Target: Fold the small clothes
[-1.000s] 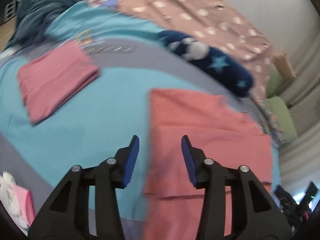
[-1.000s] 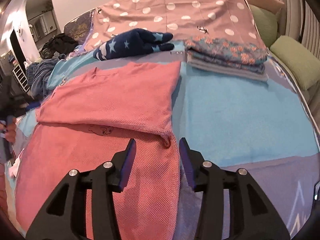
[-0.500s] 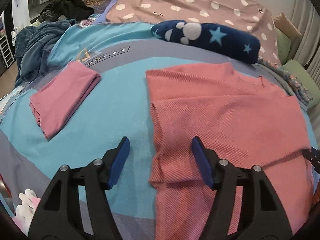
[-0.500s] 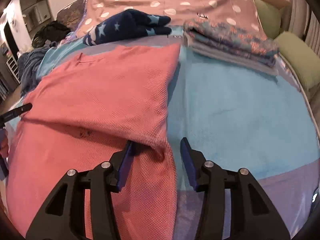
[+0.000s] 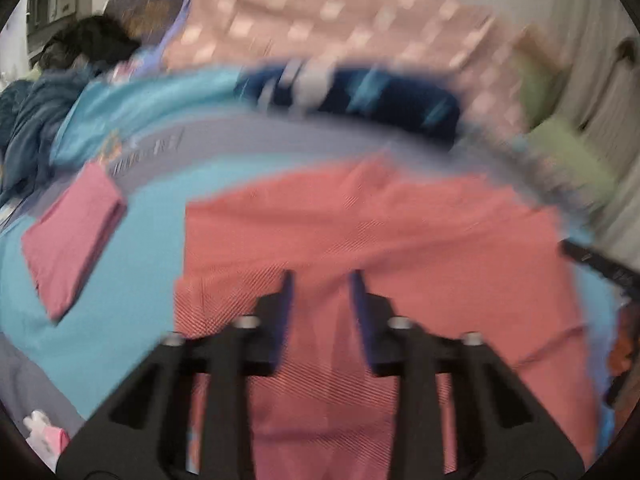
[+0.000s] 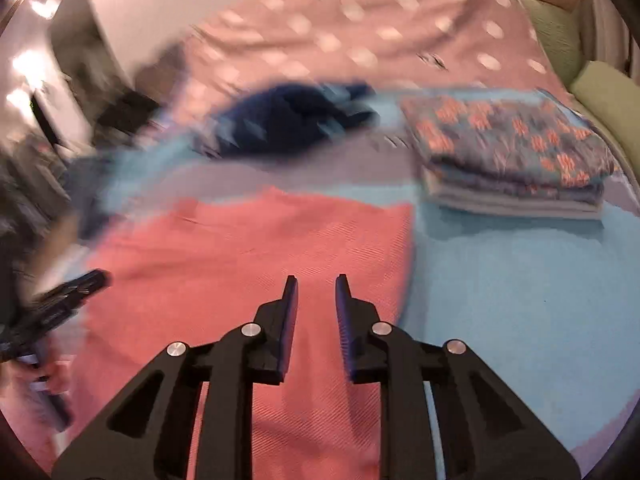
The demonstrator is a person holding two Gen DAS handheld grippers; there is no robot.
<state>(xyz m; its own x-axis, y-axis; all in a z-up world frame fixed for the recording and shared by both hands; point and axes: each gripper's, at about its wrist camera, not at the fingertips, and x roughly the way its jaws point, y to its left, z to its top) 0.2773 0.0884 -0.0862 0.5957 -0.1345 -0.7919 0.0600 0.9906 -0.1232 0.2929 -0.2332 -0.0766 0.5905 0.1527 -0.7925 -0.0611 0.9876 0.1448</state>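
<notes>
A coral-pink knit garment (image 5: pixel 380 232) lies spread on the blue bedspread, its upper part folded down over the lower part; it also shows in the right wrist view (image 6: pixel 248 264). My left gripper (image 5: pixel 320 280) is open and empty, hovering over the garment's left-centre. My right gripper (image 6: pixel 316 284) is open and empty above the garment near its right edge. The left gripper's tip (image 6: pixel 76 292) shows at the right view's left side. Both views are motion-blurred.
A folded pink cloth (image 5: pixel 72 232) lies left of the garment. A navy star-print bundle (image 5: pixel 352 100) sits behind it. A folded floral stack (image 6: pixel 516 152) rests at the right. Green pillows (image 6: pixel 608 96) and dark clothes (image 5: pixel 32 128) border the bed.
Both grippers have moved inward over the coral garment. The left jaws have narrowed from their wide opening. The right gripper has lifted off the folded corner it straddled.
</notes>
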